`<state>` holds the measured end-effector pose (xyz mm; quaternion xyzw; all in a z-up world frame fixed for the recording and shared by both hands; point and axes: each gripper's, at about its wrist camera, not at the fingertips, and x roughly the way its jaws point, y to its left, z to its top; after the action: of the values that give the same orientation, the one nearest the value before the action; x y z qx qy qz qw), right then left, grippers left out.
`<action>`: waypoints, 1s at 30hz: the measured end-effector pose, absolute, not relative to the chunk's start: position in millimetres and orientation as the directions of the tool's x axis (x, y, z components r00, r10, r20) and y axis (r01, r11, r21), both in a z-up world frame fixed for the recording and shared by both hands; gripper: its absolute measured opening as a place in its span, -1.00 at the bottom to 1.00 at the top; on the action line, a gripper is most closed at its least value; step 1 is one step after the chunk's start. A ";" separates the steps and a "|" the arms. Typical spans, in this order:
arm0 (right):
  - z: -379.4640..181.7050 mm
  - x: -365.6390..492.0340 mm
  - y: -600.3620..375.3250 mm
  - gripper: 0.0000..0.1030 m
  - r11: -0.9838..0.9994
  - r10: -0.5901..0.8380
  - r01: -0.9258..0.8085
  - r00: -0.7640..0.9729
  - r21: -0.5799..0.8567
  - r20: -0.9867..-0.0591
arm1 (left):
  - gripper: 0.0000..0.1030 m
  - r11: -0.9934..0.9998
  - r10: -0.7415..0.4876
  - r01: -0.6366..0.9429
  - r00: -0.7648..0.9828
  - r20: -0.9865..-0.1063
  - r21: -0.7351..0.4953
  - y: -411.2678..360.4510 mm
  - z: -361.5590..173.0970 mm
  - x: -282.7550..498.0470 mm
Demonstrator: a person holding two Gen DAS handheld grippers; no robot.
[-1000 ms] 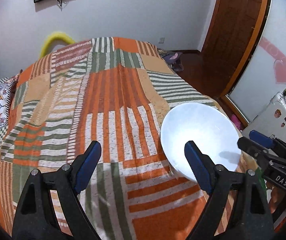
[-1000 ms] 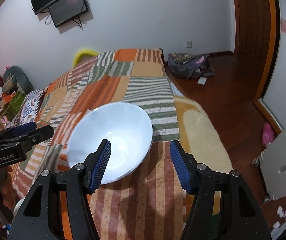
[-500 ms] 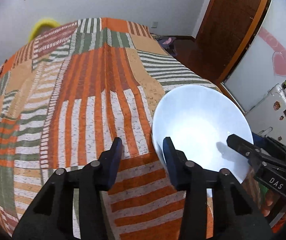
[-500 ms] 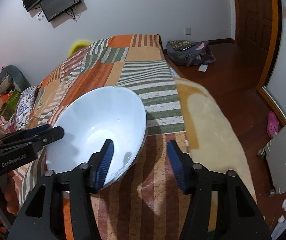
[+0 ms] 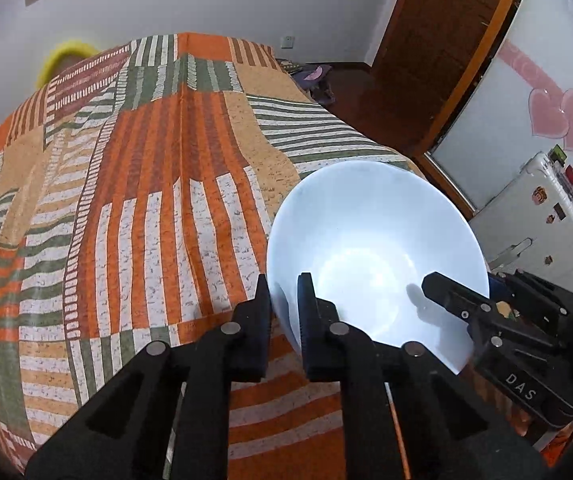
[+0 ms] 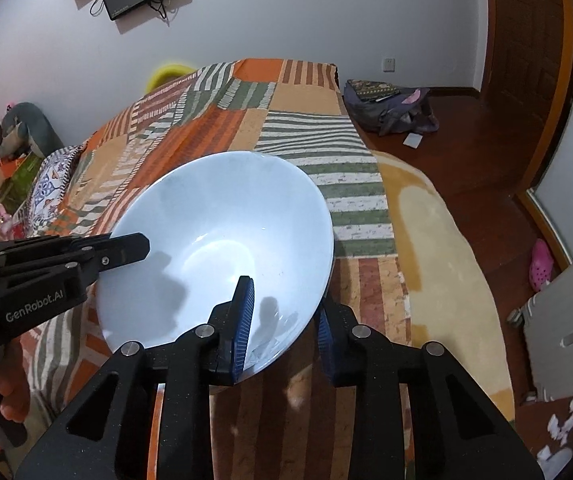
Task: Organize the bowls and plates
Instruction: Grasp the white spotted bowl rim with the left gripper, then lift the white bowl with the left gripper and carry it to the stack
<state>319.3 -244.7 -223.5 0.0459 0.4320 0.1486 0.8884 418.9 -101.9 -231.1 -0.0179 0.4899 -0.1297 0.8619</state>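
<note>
On the near right part of the bed's striped orange patchwork bedspread (image 5: 134,216), the left gripper (image 5: 284,304) clenches the near-left rim of the wide white ceramic bowl (image 5: 370,256). The right gripper (image 6: 284,316) straddles the near-right rim, fingers not fully closed.

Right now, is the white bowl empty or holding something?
Empty: the white bowl shows only bare glossy interior and finger shadows in both wrist views.

Left tool (image 5: 284,300) pinched — right tool (image 6: 284,312) agape
</note>
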 end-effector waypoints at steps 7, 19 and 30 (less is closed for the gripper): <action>-212.3 307.3 -238.0 -0.49 0.946 0.319 -0.237 0.582 0.219 -0.748 | -0.78 0.965 -0.252 0.197 0.519 -0.817 -0.172 -91.9 -207.6 400.4; -160.0 267.6 -227.6 -0.49 0.929 0.370 -0.276 0.642 0.248 -0.671 | -0.78 0.969 -0.233 0.210 0.615 -0.753 -0.129 -77.7 -139.4 336.2; -126.9 224.2 -203.9 -0.49 0.911 0.409 -0.336 0.671 0.238 -0.618 | -0.78 0.976 -0.211 0.185 0.670 -0.711 -0.115 -49.3 -100.4 266.8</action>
<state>224.2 -203.9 -126.9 0.0522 0.3503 0.2042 0.9126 266.8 -49.3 -100.4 -0.0164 0.3912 -0.1085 0.9137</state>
